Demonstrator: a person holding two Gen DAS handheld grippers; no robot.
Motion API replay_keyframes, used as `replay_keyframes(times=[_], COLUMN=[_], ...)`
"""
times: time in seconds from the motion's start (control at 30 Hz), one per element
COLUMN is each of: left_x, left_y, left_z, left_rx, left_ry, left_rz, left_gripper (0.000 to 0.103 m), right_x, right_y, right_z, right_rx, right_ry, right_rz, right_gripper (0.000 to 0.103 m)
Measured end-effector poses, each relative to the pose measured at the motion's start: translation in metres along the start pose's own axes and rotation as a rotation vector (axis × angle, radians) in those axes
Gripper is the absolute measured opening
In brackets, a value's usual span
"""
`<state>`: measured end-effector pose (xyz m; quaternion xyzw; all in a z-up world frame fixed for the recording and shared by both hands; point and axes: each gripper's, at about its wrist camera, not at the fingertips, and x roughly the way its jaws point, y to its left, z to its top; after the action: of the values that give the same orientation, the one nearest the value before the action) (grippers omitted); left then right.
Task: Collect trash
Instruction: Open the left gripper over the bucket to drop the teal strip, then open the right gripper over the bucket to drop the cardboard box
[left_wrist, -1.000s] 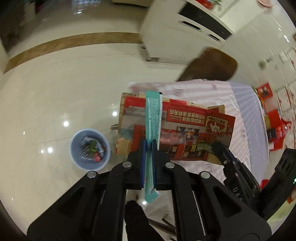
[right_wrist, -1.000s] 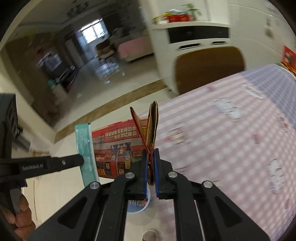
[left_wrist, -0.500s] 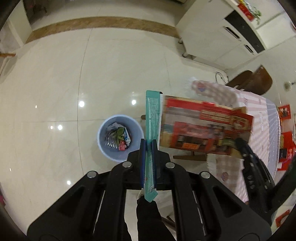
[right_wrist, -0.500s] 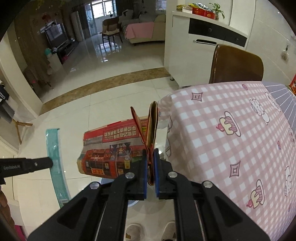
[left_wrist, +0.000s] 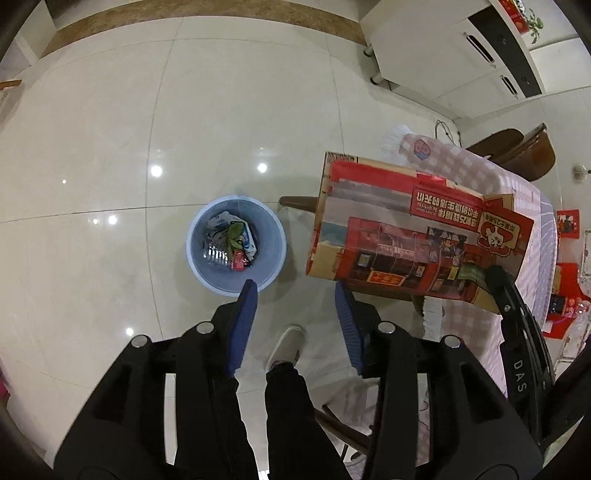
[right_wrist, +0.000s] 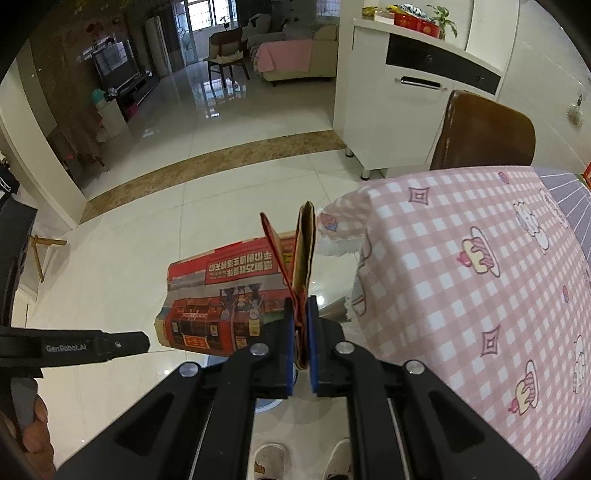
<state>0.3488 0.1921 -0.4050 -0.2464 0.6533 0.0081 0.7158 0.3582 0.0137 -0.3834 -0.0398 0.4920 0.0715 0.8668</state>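
left tongs (left_wrist: 291, 295) stand apart and empty above the blue bin (left_wrist: 236, 245) on the floor. right tongs (right_wrist: 299, 332) are clamped on the red carton's (right_wrist: 225, 299) flap, beside the worktop (right_wrist: 480, 266). next: carry carton over bin, release.

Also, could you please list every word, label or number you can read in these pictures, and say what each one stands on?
"GenRobot.AI": printed on the black finger of the left tool, seen from the right wrist.
"DAS": partial lettering on the black arm of the right tool, seen from the left wrist; the rest is cut off.
Red flattened cardboard box: large upside-down Chinese characters, with what looks like "25"; I cannot read them reliably. Its smaller labels are too small.
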Motion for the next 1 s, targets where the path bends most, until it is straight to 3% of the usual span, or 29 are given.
replay_keyframes(times=[0.27,0.7,1.0], left_x=[-0.007,-0.009,-0.019], left_y=[0.016,0.027,0.040], left_z=[-0.001,-0.008,-0.011], left_rx=[-0.048,-0.085,-0.111], left_ry=[-0.007,-0.015,-0.029], left_rz=[0.019,0.056,0.071], left_gripper=[0.045,0.060,0.065], right_x=[0.012,0.028,0.036], right_y=[0.015,0.052,0.070], right_z=[-0.001,-0.007,-0.013], right_rx=[-0.041,-0.104,-0.083], right_ry=[0.035,0.072,0.110], right_rz=[0.011,0.060,0.096], right_gripper=[0.007,0.009,0.036])
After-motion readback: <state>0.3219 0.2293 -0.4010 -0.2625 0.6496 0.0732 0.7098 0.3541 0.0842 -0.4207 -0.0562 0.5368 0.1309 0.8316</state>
